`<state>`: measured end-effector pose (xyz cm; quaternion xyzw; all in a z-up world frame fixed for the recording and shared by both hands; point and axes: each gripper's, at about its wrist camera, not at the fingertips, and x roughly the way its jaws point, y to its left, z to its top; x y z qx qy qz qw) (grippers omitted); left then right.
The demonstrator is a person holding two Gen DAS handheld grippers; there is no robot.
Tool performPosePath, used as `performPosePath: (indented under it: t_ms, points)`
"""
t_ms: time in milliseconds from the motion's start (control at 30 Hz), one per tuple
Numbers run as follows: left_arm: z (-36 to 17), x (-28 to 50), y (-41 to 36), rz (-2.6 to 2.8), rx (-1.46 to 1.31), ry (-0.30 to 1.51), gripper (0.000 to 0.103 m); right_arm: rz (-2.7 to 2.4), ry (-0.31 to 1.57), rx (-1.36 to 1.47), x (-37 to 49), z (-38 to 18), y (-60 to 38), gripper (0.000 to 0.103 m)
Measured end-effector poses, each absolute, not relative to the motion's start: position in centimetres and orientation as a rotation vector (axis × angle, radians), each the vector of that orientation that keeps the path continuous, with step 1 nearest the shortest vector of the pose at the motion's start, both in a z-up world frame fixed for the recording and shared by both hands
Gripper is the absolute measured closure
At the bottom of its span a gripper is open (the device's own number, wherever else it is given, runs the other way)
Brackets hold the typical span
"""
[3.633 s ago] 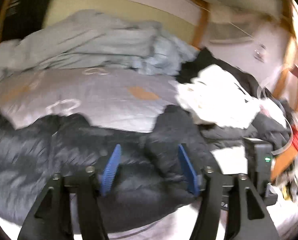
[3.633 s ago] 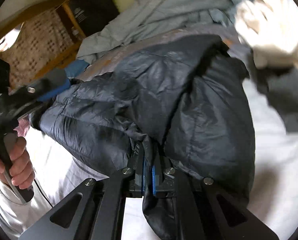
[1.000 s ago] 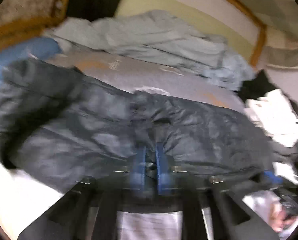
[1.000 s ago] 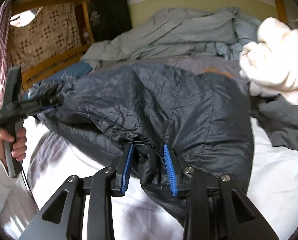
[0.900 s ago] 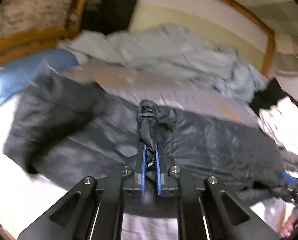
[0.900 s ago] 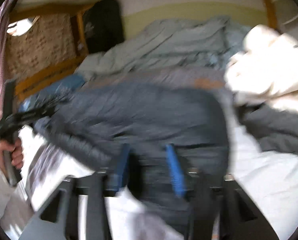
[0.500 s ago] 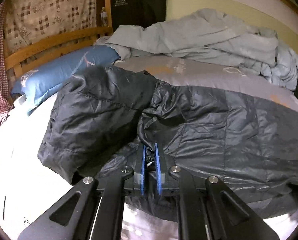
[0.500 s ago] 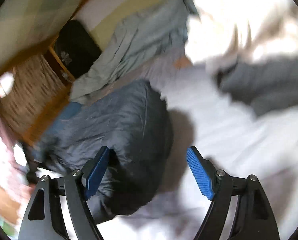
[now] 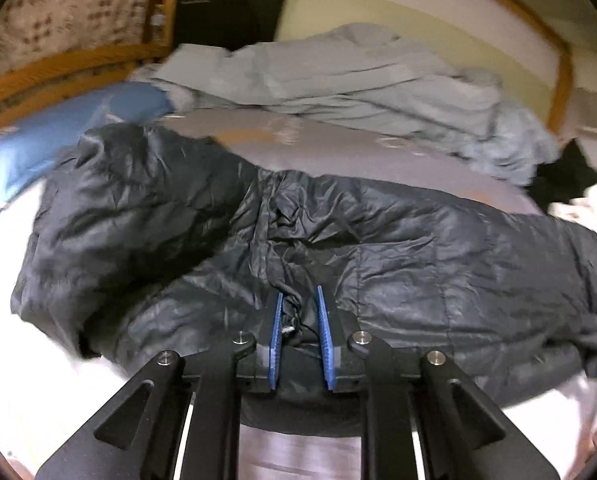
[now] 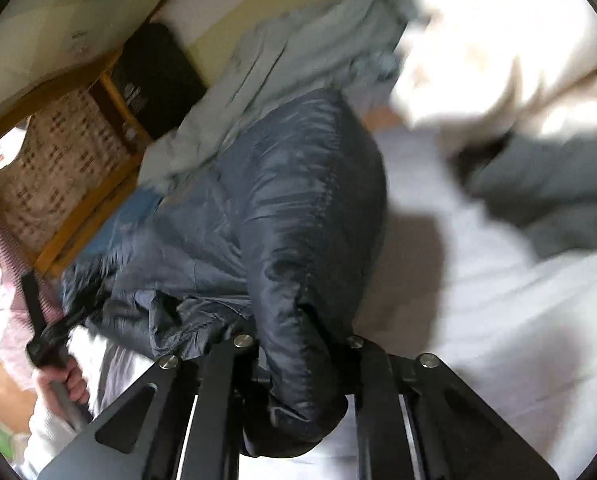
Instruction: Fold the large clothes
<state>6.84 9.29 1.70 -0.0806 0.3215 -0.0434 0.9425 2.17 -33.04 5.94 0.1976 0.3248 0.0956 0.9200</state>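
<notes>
A dark quilted down jacket (image 9: 418, 264) lies spread across the bed, one sleeve (image 9: 130, 216) folded over at the left. My left gripper (image 9: 298, 332) has its blue pads a little apart with a fold of the jacket's edge between them. In the right wrist view the jacket (image 10: 282, 208) fills the middle and its puffy edge (image 10: 298, 352) bulges over my right gripper (image 10: 298, 360). The right gripper's pads are hidden under the cloth. The left gripper (image 10: 46, 344) and the hand holding it show at the far left.
A crumpled grey-blue duvet (image 9: 358, 84) lies behind the jacket by the wooden bed frame (image 9: 70, 64). A blue pillow (image 9: 58, 128) is at the left. A white garment pile (image 10: 498, 40) and a grey garment (image 10: 546, 200) lie at the right on the white sheet (image 10: 478, 300).
My left gripper's pads have parted slightly around the jacket fold. My right gripper, wide open beside the jacket before, has moved in onto the jacket's edge, which now covers its pads.
</notes>
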Motion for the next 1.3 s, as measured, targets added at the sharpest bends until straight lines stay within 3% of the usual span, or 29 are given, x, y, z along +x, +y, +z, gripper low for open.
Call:
performPosePath:
  t_ms: [200,400,467,500,533,567,633,733,833,967,1067,1100,1133,1200,1267,1300]
  points:
    - [1.6,6.4,5.6,-0.229,-0.212,0.673,0.094,-0.038,0.572,0.423,-2.7,9.7,-39.7,0.09]
    - [1.3,6.2,4.9,-0.271,-0.208,0.676,0.094,-0.035,0.733,0.435,-1.3,7.4,-40.6,0.069]
    - [1.6,5.9,5.8,-0.288,-0.263,0.666,0.074,-0.053,0.733,0.404,-1.0,7.5,-40.3,0.049]
    - [1.8,5.9,6.3,-0.292,-0.296,0.659,0.05,-0.067,0.721,0.382,-1.0,7.8,-39.9,0.041]
    - [1.9,5.8,6.6,-0.297,-0.326,0.642,0.044,-0.082,0.709,0.358,-1.1,7.9,-39.8,0.04]
    - [2.1,5.6,6.9,-0.305,-0.348,0.625,0.044,-0.104,0.7,0.325,-1.2,8.1,-39.6,0.039]
    - [2.3,5.6,7.0,-0.327,-0.357,0.614,0.044,-0.166,0.677,0.266,-1.2,8.3,-38.9,0.028]
    - [2.4,5.4,6.7,-0.367,-0.357,0.603,0.044,-0.245,0.589,0.184,-2.1,9.6,-37.7,0.026]
    - [2.7,5.0,6.2,-0.398,-0.345,0.576,0.044,-0.302,0.472,0.141,-3.8,11.3,-37.7,0.017]
    - [3.8,4.2,5.9,-0.454,-0.341,0.513,0.038,-0.307,0.33,0.085,-5.5,13.2,-36.5,0.017]
    - [4.1,4.3,5.2,-0.476,-0.314,0.512,0.03,-0.256,0.328,0.078,-6.0,13.7,-36.5,0.017]
    - [3.9,4.7,4.8,-0.464,-0.294,0.537,0.03,-0.225,0.356,0.095,-5.5,13.5,-36.6,0.021]
    - [3.5,5.1,4.5,-0.448,-0.273,0.569,0.03,-0.197,0.395,0.116,-4.9,13.0,-36.7,0.037]
    - [2.4,6.1,4.0,-0.426,-0.261,0.623,0.033,-0.141,0.497,0.159,-3.5,11.6,-37.2,0.054]
    - [1.5,6.7,3.8,-0.43,-0.275,0.657,0.061,-0.124,0.557,0.18,-2.4,10.4,-37.4,0.063]
    - [1.2,6.9,3.8,-0.439,-0.278,0.674,0.081,-0.121,0.582,0.176,-1.9,9.8,-37.3,0.065]
